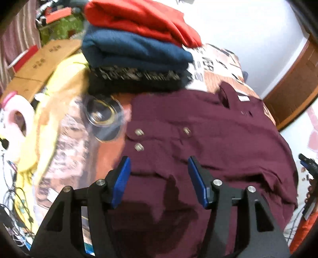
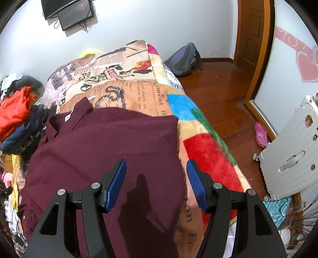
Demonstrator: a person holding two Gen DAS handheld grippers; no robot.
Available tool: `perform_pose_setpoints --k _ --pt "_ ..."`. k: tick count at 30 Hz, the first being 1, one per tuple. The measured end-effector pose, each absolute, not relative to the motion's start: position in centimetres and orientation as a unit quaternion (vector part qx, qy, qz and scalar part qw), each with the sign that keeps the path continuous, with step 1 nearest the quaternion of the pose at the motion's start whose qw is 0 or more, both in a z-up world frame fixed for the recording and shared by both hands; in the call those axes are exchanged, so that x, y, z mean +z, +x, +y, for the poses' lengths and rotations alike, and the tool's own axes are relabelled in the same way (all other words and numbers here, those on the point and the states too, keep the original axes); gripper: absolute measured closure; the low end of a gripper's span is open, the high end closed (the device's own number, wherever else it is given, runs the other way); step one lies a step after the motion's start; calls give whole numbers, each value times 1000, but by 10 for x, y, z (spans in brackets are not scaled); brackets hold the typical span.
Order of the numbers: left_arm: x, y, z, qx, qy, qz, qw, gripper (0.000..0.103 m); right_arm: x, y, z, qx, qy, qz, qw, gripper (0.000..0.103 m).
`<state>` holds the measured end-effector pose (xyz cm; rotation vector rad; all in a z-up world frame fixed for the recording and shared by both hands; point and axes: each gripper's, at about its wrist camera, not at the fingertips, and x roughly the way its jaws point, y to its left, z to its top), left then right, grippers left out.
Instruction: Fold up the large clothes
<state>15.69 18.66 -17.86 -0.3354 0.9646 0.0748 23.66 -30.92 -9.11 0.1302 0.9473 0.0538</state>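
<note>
The left gripper (image 1: 158,168) hung over the maroon shirt (image 1: 208,142), its blue pads (image 1: 121,184) spread well apart with nothing between them but the cloth lying below. No earlier state can be told from this moment. The shirt lay flat on the printed blanket (image 1: 65,150), straight ahead of and beneath the left tongs; three pale snaps (image 1: 139,147) showed just beyond the tips, slightly to the left pad's side, and the collar (image 1: 225,95) lay farther ahead toward the right. Beyond the shirt, ahead and left of the tongs, stood a stack of folded clothes: a red garment (image 1: 139,17) on top, a navy one (image 1: 135,53) under it, and a dark patterned one (image 1: 137,79) at the bottom. A clear round lid-like object (image 1: 103,117) lay left of the shirt, just before that stack.

The right gripper (image 2: 156,170) also stood wide, empty, above the shirt's (image 2: 103,146) right part; the shirt's right edge ran just inside the right-hand pad (image 2: 195,184). To the right of these tongs the blanket (image 2: 202,146) dropped toward a wooden floor (image 2: 222,95), with a white suitcase (image 2: 290,158) and a pink clog (image 2: 260,135) farther right. A grey backpack (image 2: 183,61) sat far ahead.
</note>
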Motion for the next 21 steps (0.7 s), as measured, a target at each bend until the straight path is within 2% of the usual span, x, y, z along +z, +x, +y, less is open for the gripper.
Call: perform_pose_setpoints --k 7,13,18,21 --pt "-199 204 233 42 -203 481 852 43 -83 253 -312 22 55 442 895 44" --pt "-254 246 263 0 -261 546 796 39 -98 267 -323 20 63 464 883 44" --pt "-292 262 267 -26 -291 583 758 39 -123 279 -339 38 124 500 856 44" --pt "-298 270 267 -36 -295 577 761 32 -136 289 -346 45 151 519 840 44"
